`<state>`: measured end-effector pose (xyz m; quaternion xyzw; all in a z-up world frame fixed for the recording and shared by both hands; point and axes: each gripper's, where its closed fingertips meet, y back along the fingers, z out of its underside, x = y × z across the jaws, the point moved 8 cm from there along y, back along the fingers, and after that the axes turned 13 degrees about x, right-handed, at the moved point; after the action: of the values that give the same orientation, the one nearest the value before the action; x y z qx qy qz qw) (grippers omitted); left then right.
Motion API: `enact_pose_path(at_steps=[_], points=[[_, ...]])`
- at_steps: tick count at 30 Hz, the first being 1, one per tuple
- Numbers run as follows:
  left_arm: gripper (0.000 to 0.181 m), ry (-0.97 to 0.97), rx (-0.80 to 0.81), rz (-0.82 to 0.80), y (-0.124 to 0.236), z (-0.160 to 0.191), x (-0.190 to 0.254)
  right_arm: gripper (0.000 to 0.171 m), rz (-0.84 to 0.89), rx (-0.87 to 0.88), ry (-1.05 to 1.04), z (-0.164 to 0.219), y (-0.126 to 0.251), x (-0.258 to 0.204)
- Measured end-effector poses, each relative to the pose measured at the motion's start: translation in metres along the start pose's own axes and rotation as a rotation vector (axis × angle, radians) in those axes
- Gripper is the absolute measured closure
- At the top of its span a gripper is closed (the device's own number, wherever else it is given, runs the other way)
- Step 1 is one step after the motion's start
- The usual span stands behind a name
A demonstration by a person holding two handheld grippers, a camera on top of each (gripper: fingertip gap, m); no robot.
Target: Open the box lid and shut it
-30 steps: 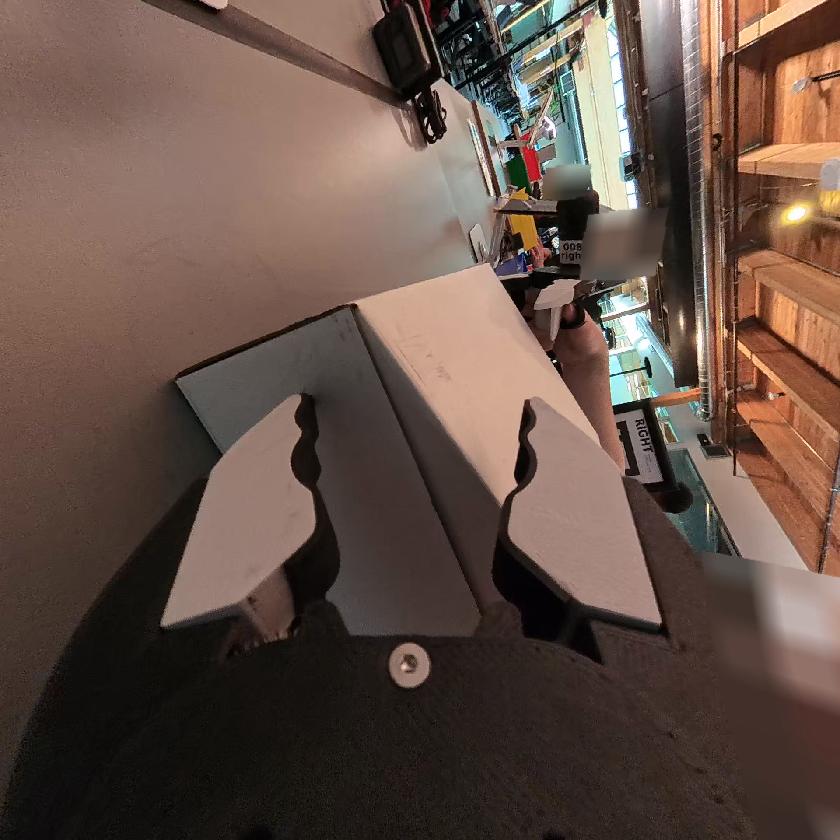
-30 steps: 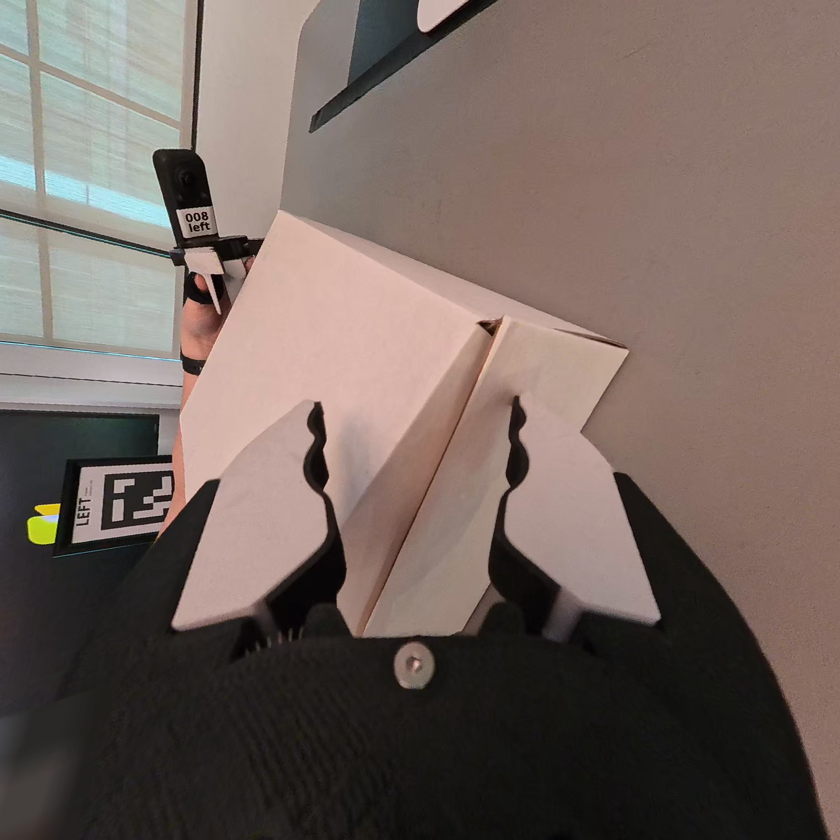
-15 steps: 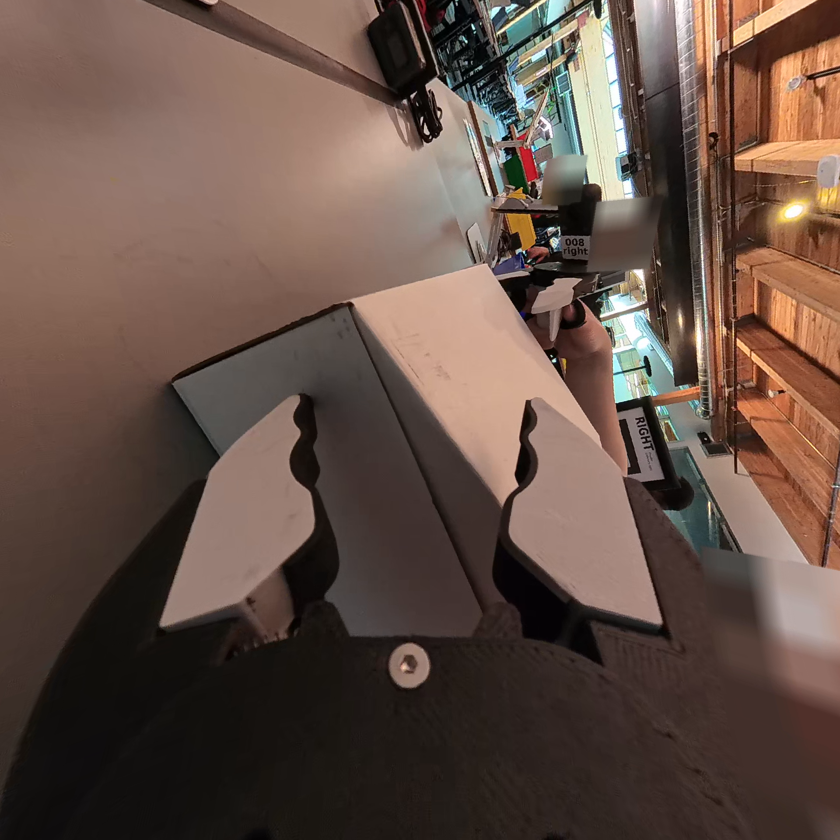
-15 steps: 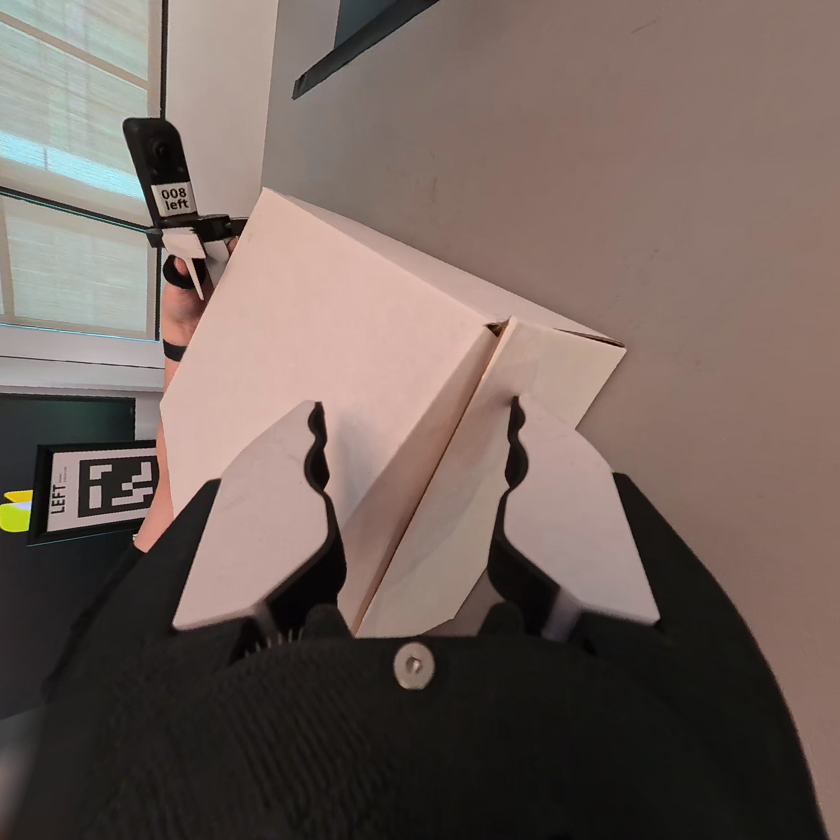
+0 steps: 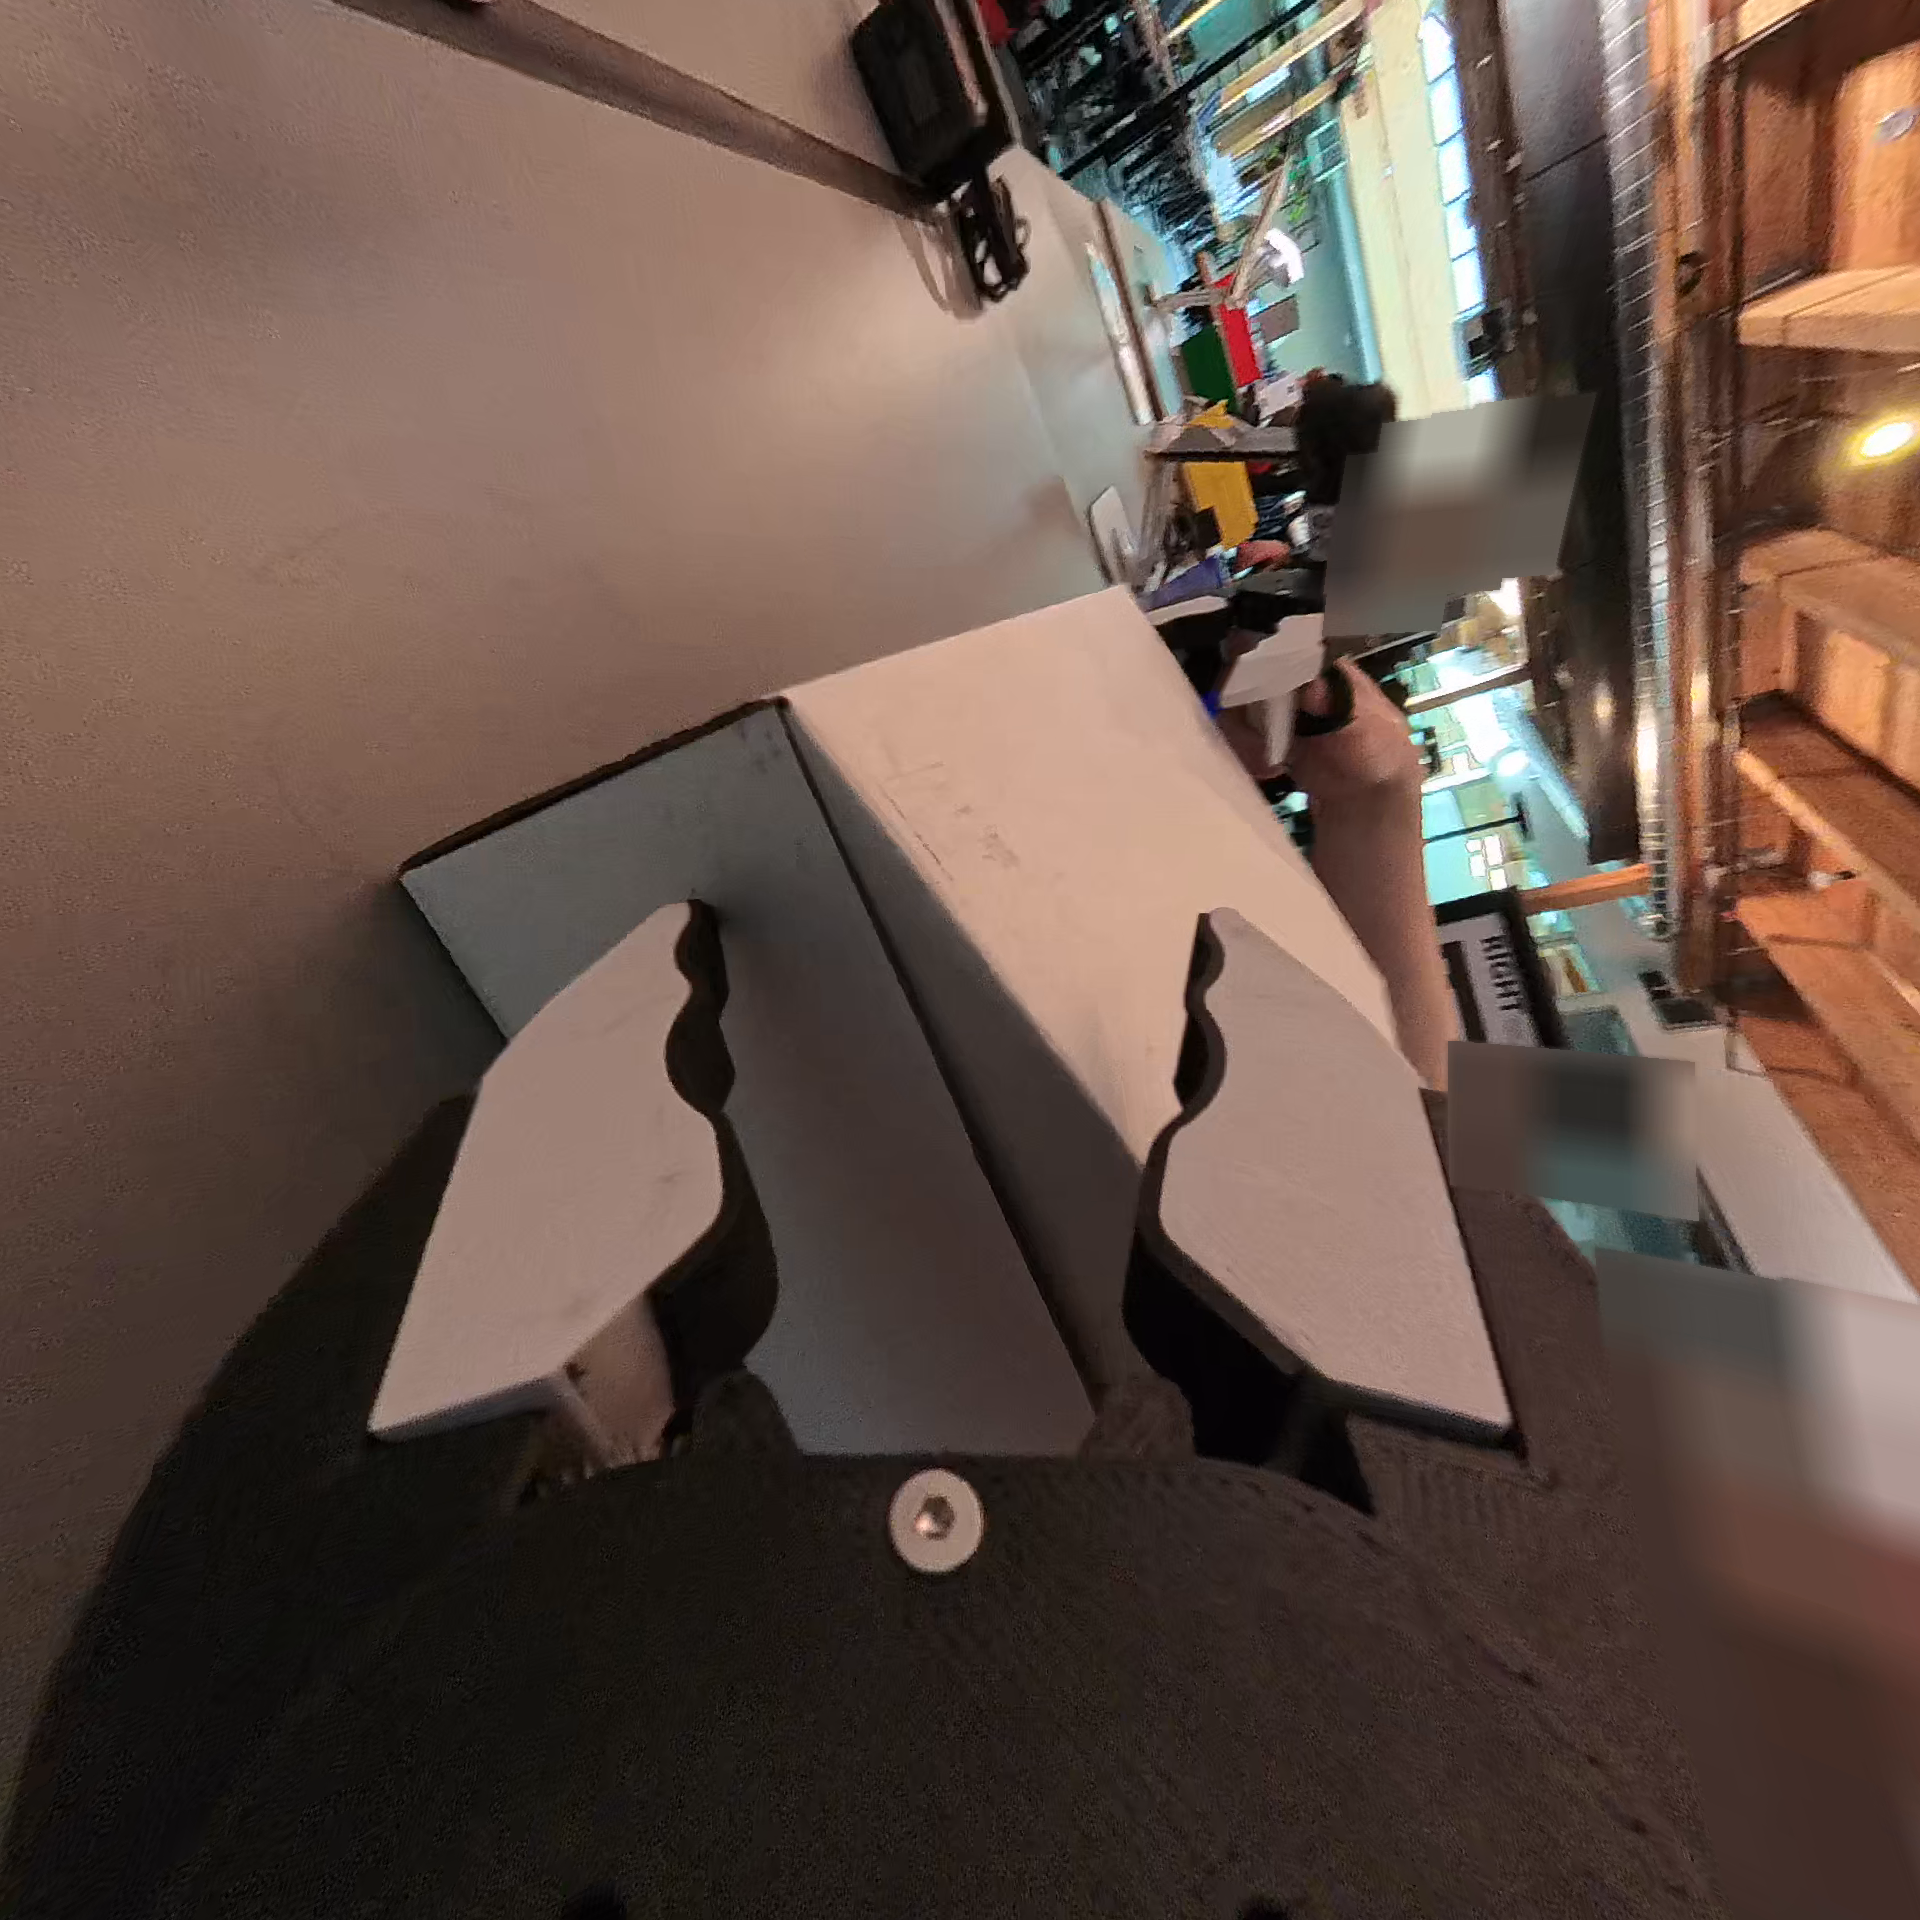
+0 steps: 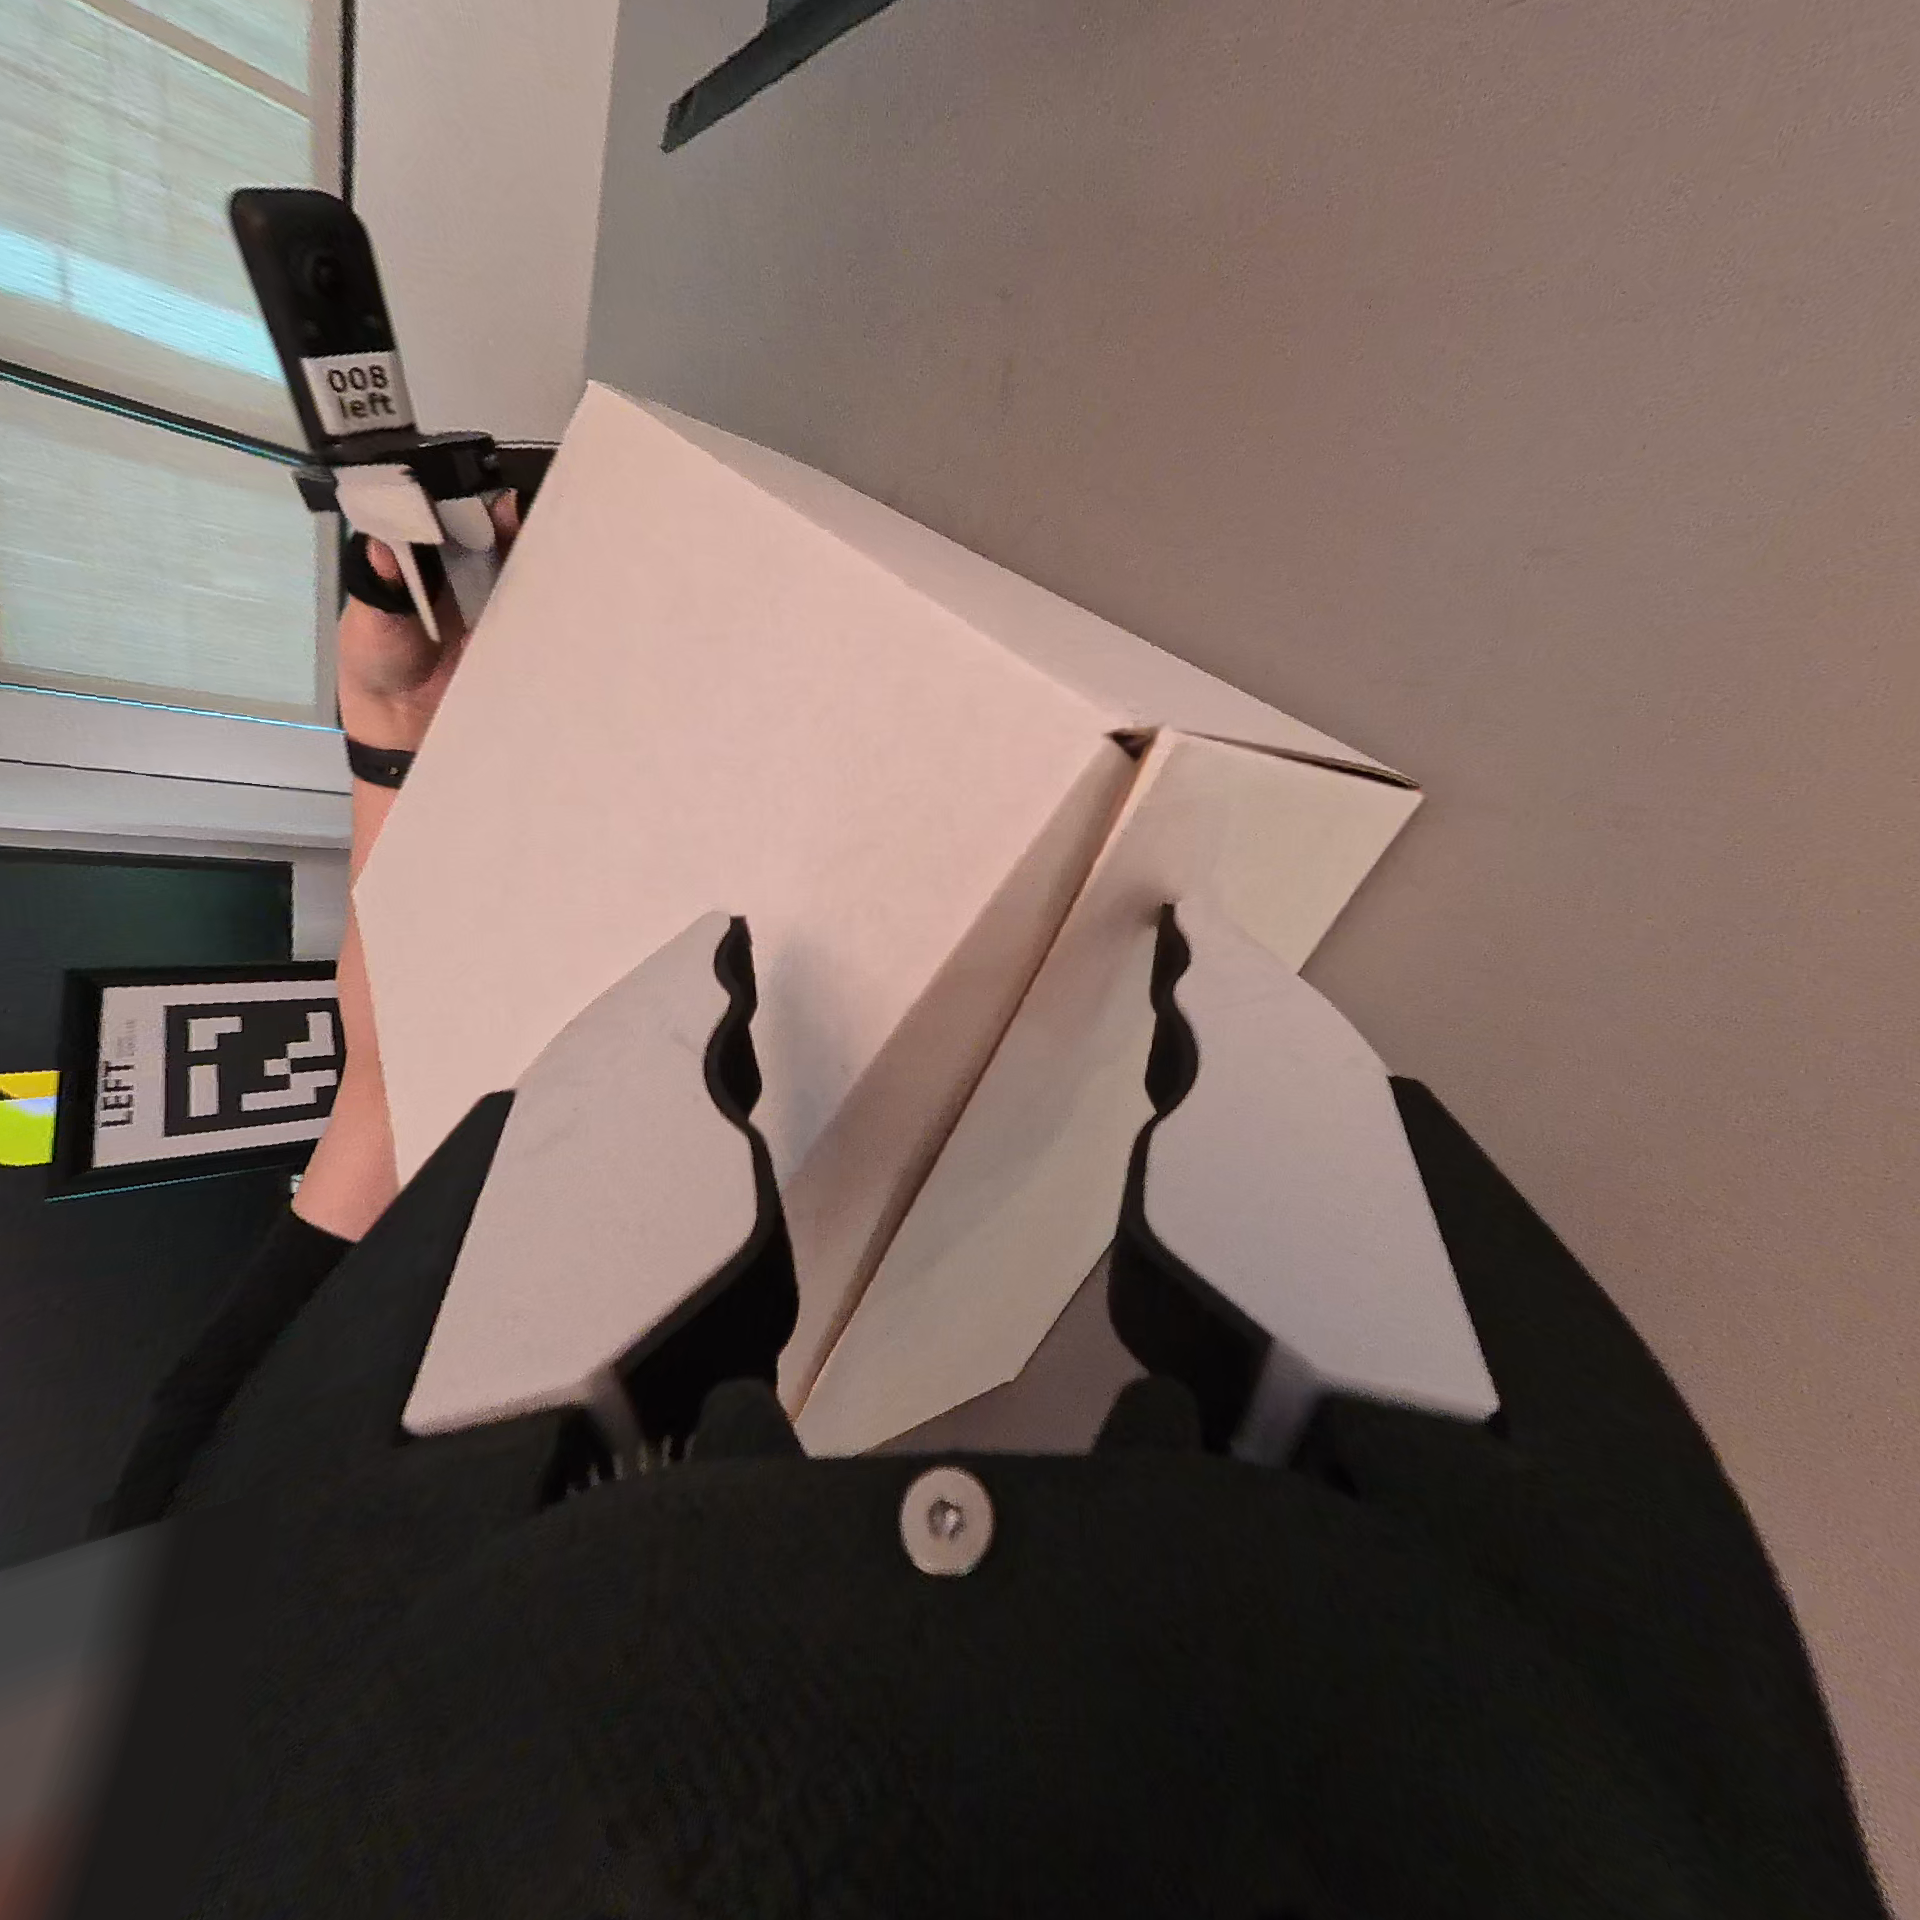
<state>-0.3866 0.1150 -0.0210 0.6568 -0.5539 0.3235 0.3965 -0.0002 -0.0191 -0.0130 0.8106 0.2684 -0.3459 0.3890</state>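
Observation:
A white cardboard box point(image 5: 1039, 831) lies on a grey table point(image 5: 416, 468), with both views turned sideways. My left gripper point(image 5: 951, 920) is open at one end of the box, its fingers straddling the corner edge between the lid and the end face. My right gripper point(image 6: 948, 920) is open at the opposite end of the box point(image 6: 727, 779) and straddles the seam there in the same way. The lid lies down on the box, with only a narrow seam showing. Each gripper shows far off in the other's view: the right one point(image 5: 1273, 675), the left one point(image 6: 416, 520).
A black device with a cable point(image 5: 925, 104) sits far along the table beside a dark strip. Wooden shelves point(image 5: 1818, 727) and a busy room lie beyond. A hand point(image 5: 1361, 769) holds the far gripper. A black-and-white marker card point(image 6: 208, 1070) and a window point(image 6: 156, 416) lie behind the left gripper.
Almost nothing has changed. Both grippers stay open at the box ends and the views have shifted only slightly. The left wrist view is now a little blurred.

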Motion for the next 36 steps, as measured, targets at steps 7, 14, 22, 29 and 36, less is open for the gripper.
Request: enact_pose_path(at_steps=[7,14,22,29,36], points=[[0.102,-0.015,0.067,0.011,0.024,-0.003,-0.002,0.097,-0.022,0.075,0.020,-0.002,0.023,0.005],[0.101,-0.045,0.030,0.024,0.006,0.003,0.001,0.102,-0.132,0.115,-0.016,-0.002,0.011,0.000],[0.103,-0.102,0.021,-0.006,0.006,0.002,0.013,0.100,-0.144,0.149,-0.023,0.000,0.018,0.002],[0.101,-0.220,-0.033,-0.044,0.039,0.020,0.035,0.099,-0.101,0.183,0.095,0.024,0.061,0.002],[0.096,-0.336,-0.055,-0.047,0.045,0.056,0.065,0.099,-0.107,0.364,0.191,0.048,0.079,-0.025]])
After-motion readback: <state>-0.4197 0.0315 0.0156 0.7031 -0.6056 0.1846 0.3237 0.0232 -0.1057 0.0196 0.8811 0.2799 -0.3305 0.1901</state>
